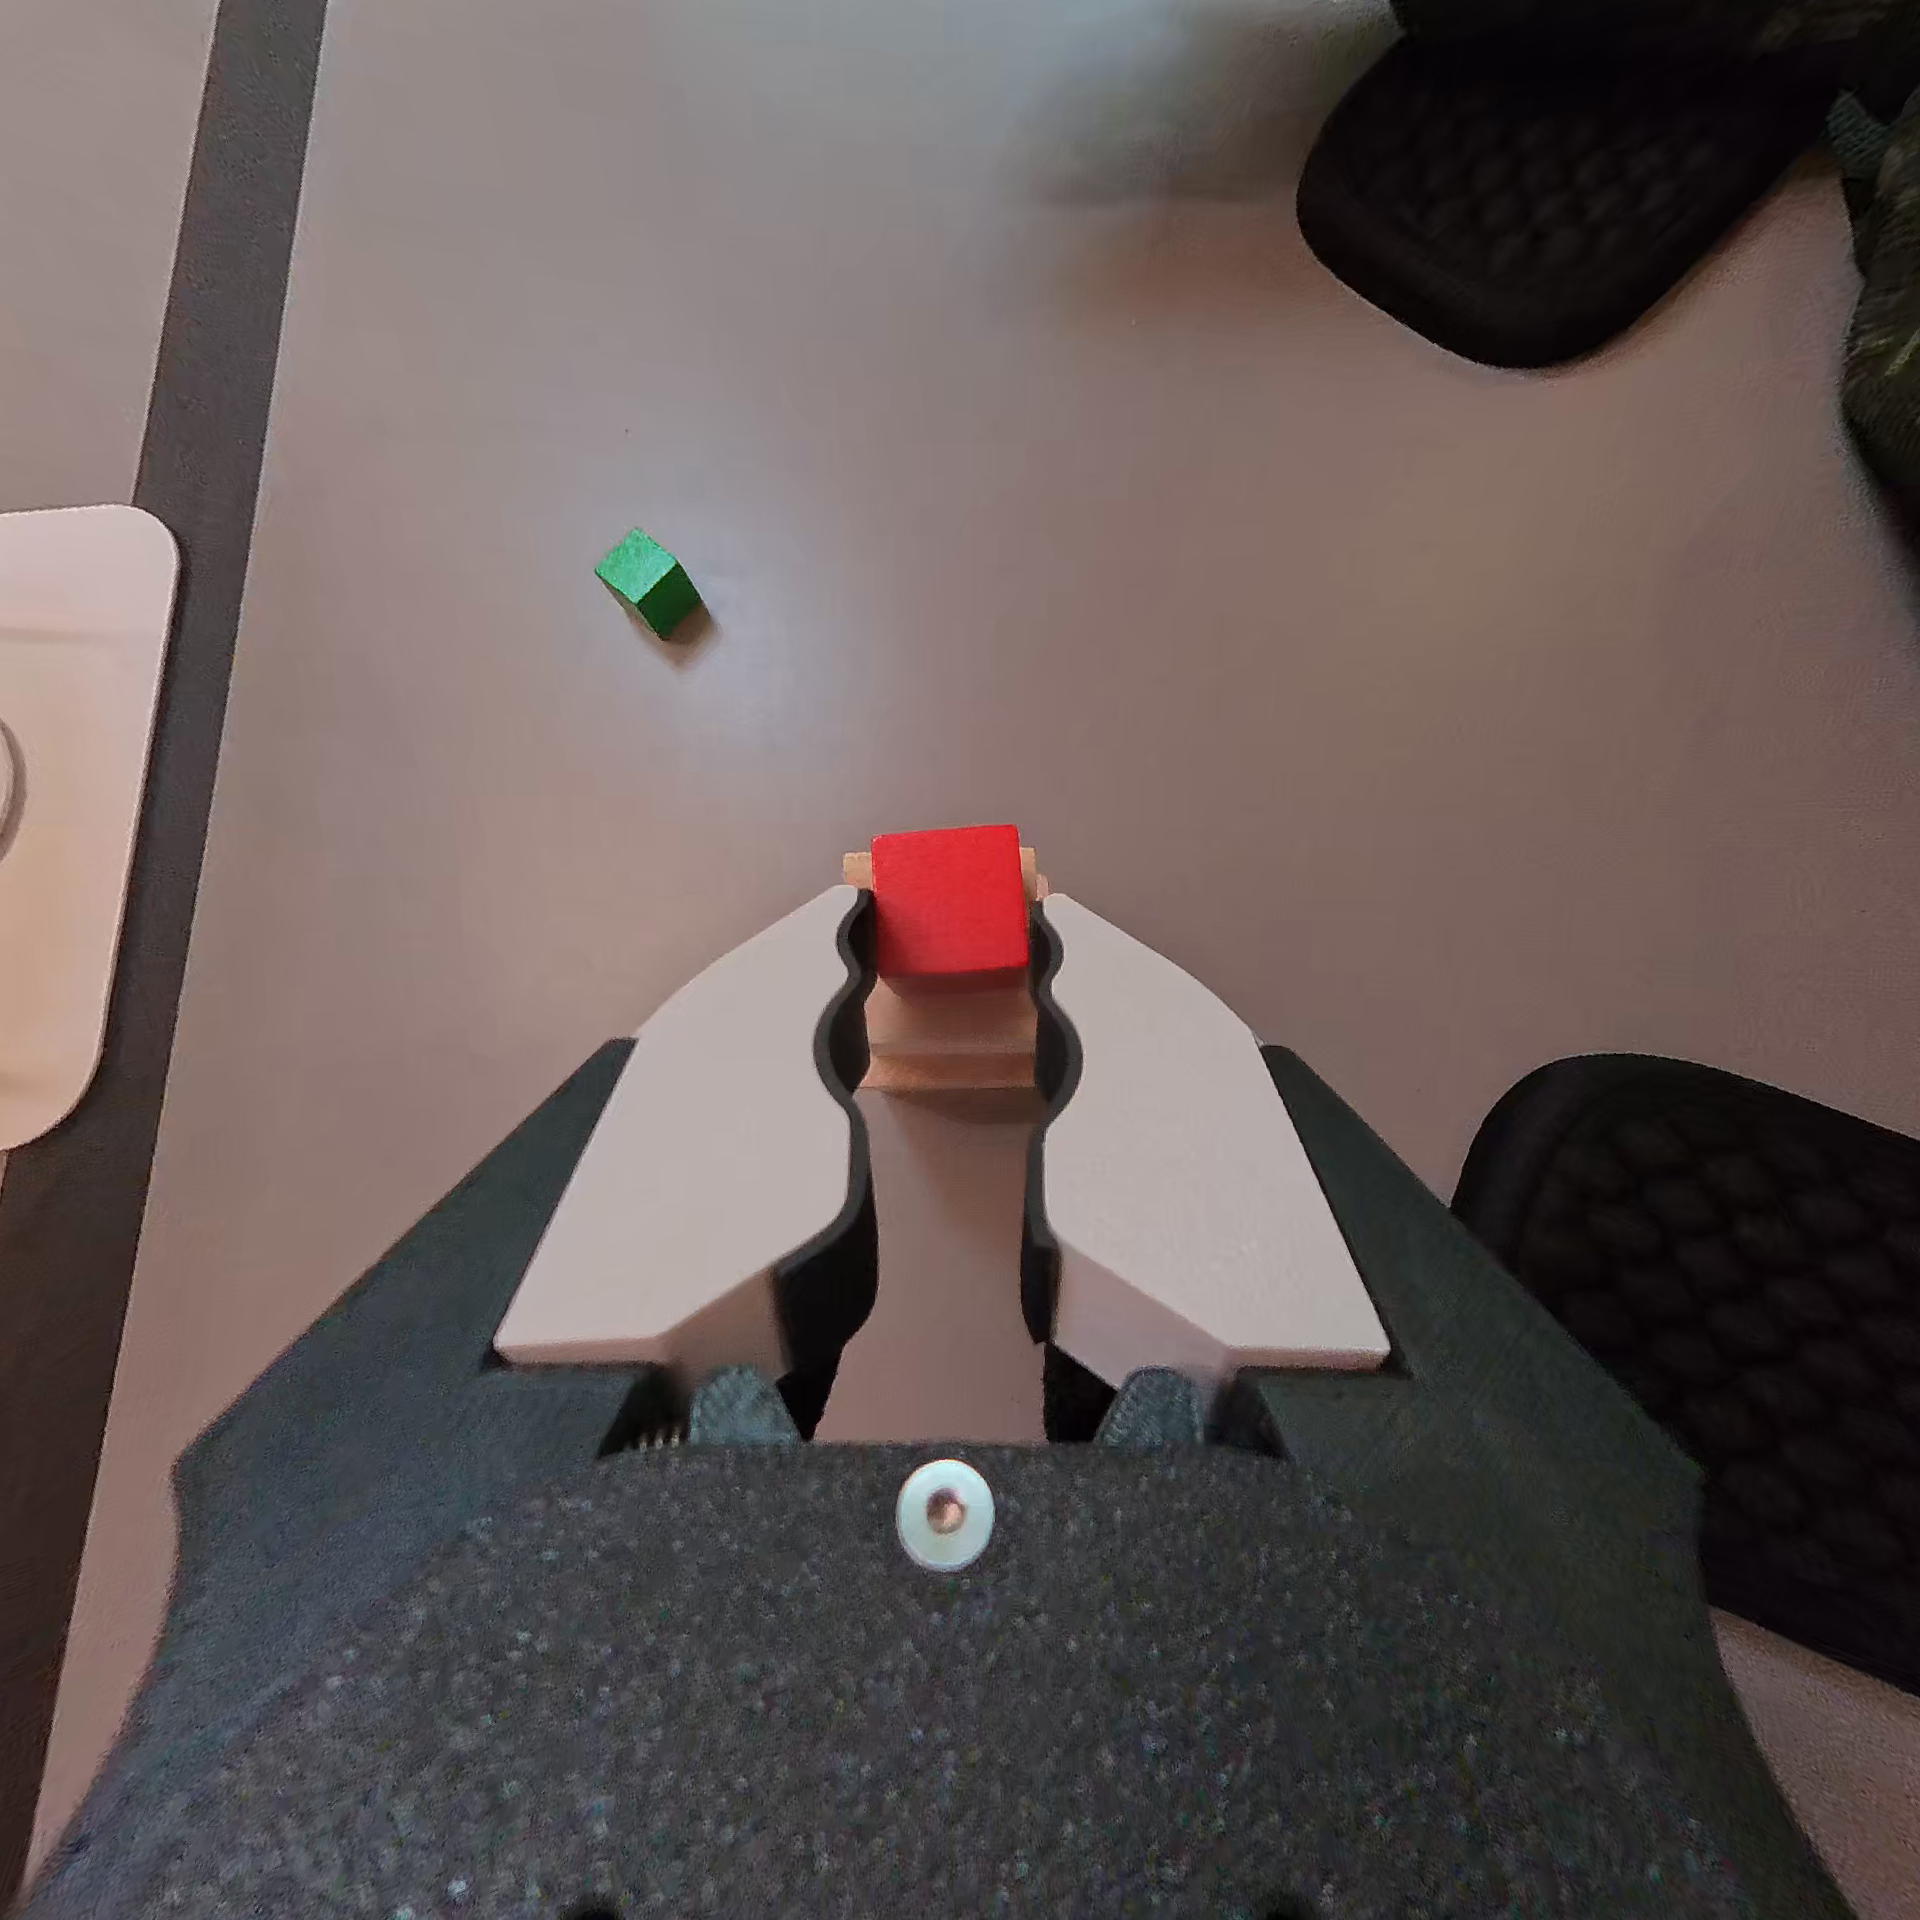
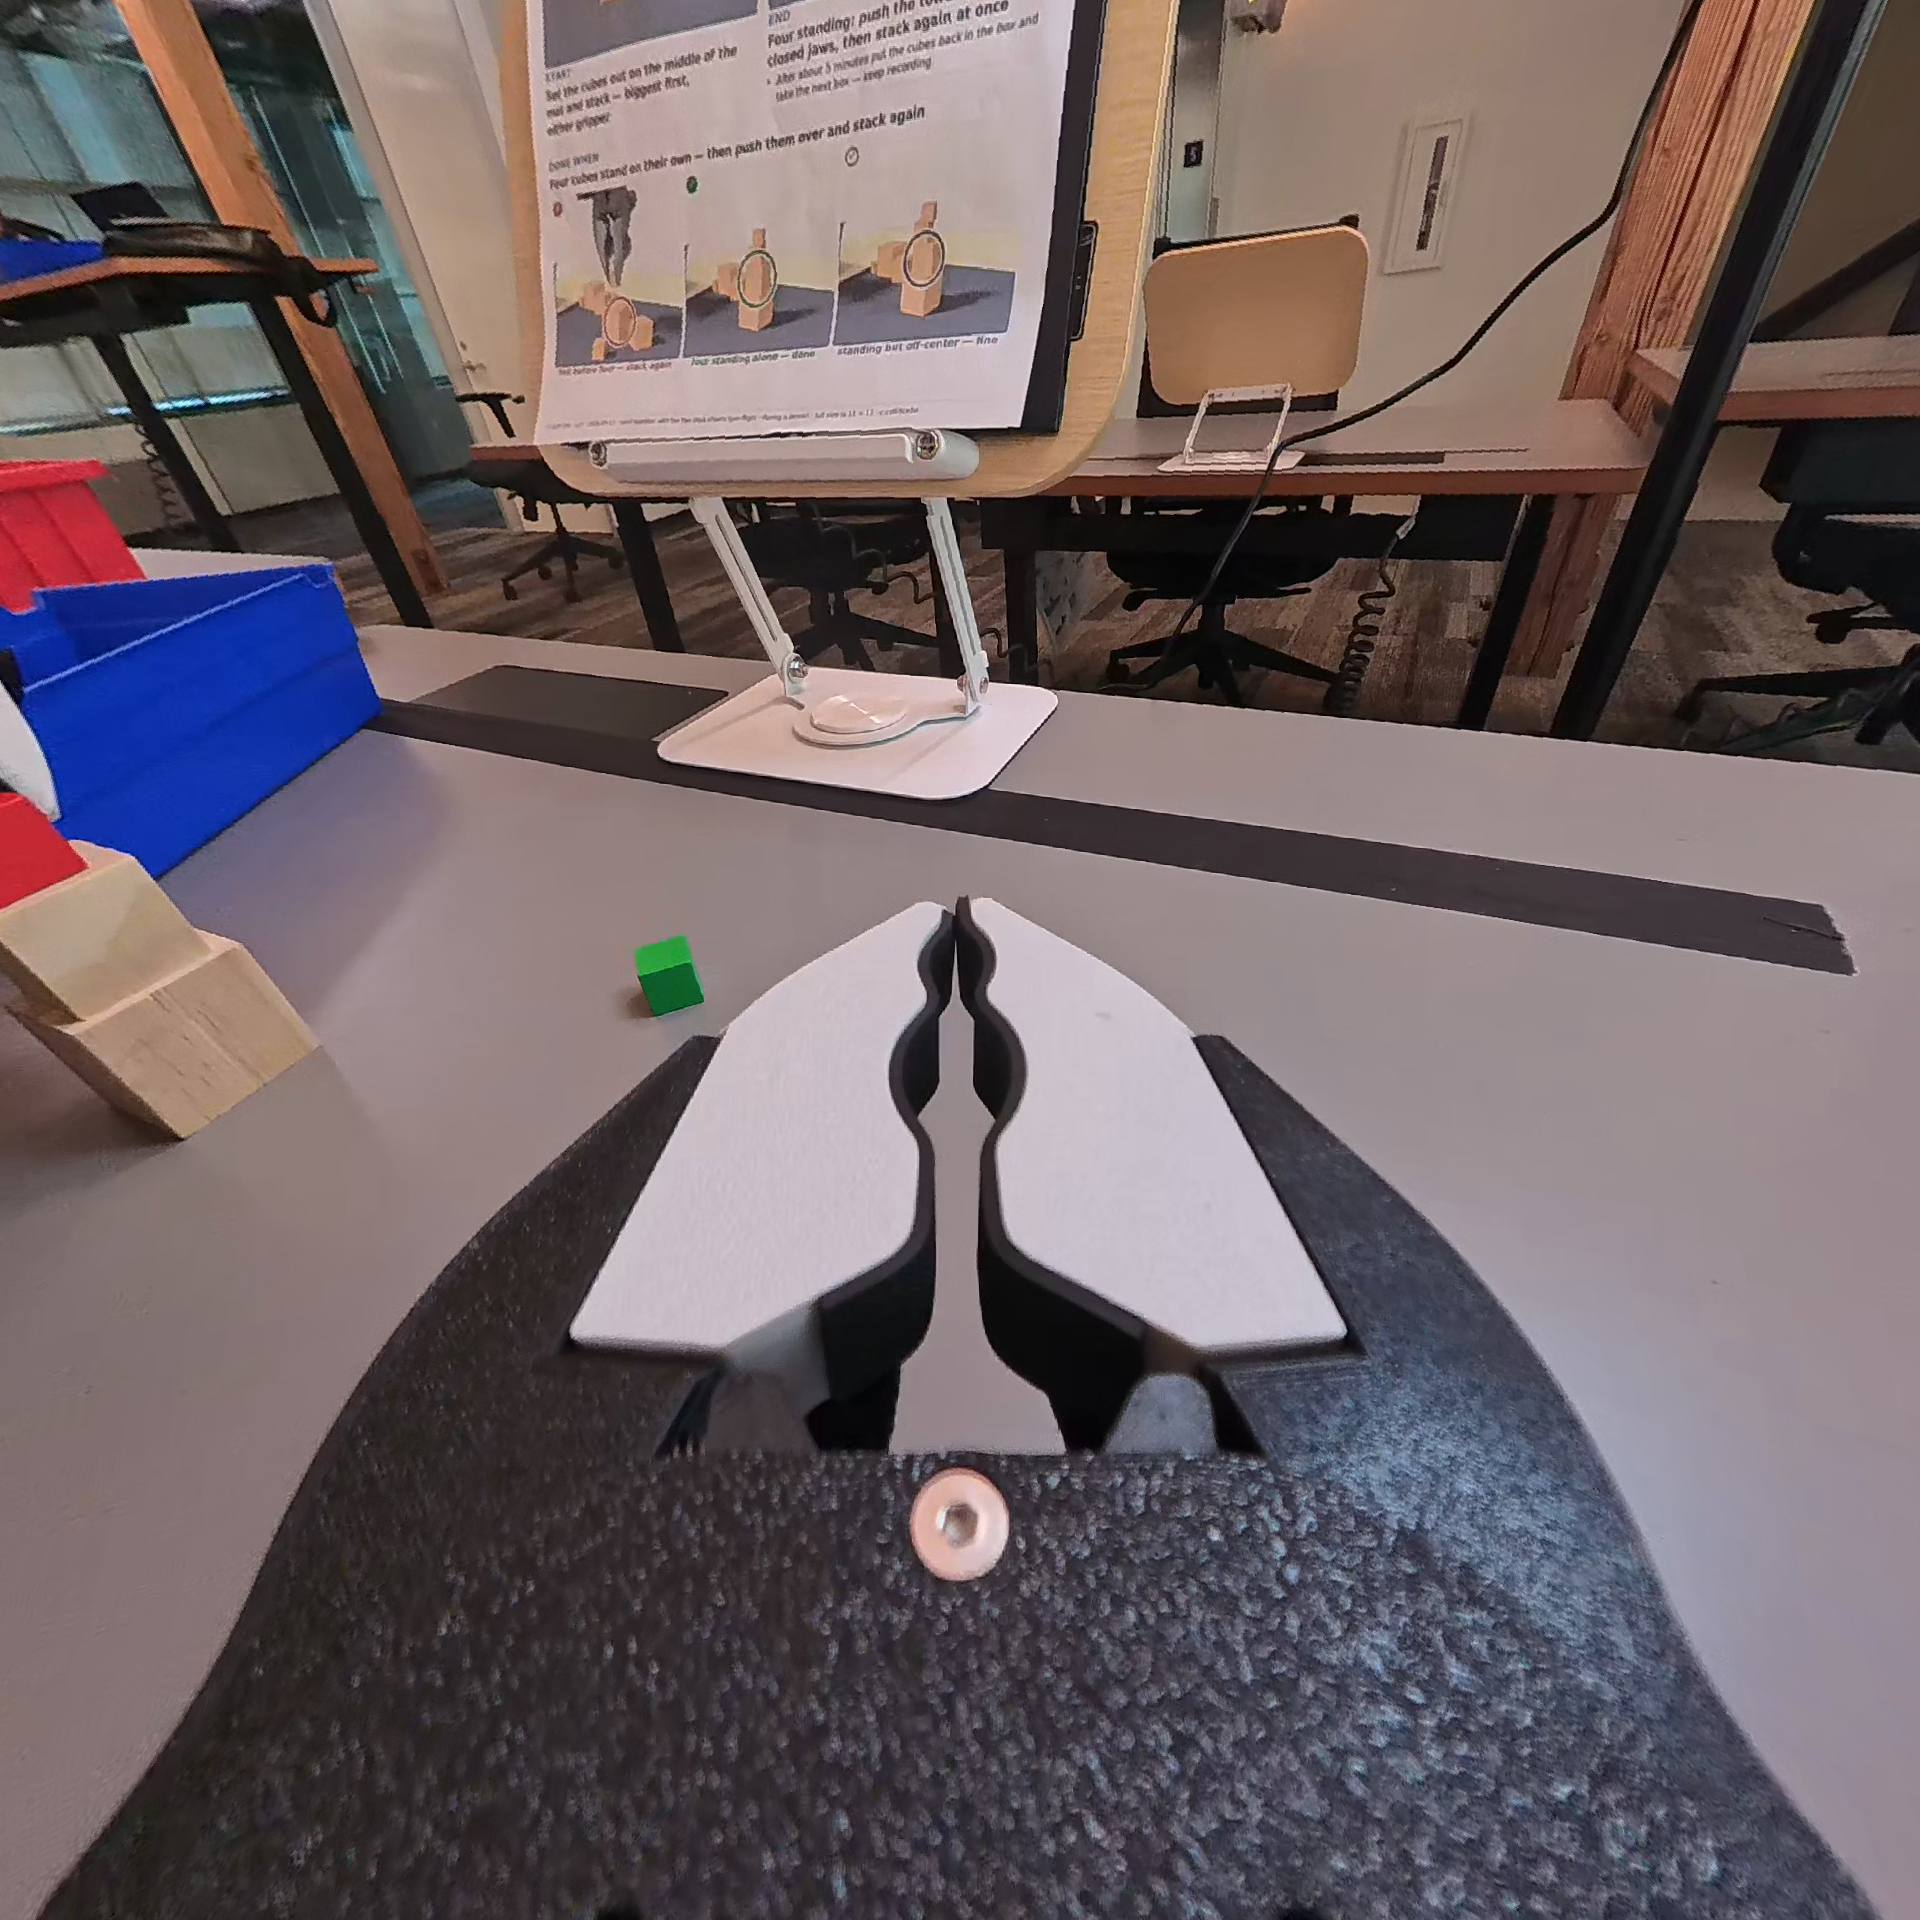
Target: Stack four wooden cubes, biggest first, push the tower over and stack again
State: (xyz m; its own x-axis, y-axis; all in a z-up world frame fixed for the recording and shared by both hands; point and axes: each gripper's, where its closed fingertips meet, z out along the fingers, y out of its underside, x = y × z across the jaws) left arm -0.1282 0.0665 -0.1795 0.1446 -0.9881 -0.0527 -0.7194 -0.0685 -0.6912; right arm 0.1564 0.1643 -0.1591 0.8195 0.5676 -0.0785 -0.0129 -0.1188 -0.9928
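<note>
Tongs on the left (image 1: 948,914) clamped on red cube (image 1: 945,899) atop wooden blocks (image 1: 940,1060), fairly square; right tongs (image 2: 956,920) clenched on nothing, green cube (image 2: 668,975) nearby on counter (image 2: 1455,1039).

One red cube (image 1: 948,902) sits at frame centre of the left wrist view, atop what look like two stacked wooden blocks (image 1: 951,1055). One green cube (image 1: 649,580) lies upper left. Two blue bins (image 2: 197,707) stand at the right wrist view's left edge.
</note>
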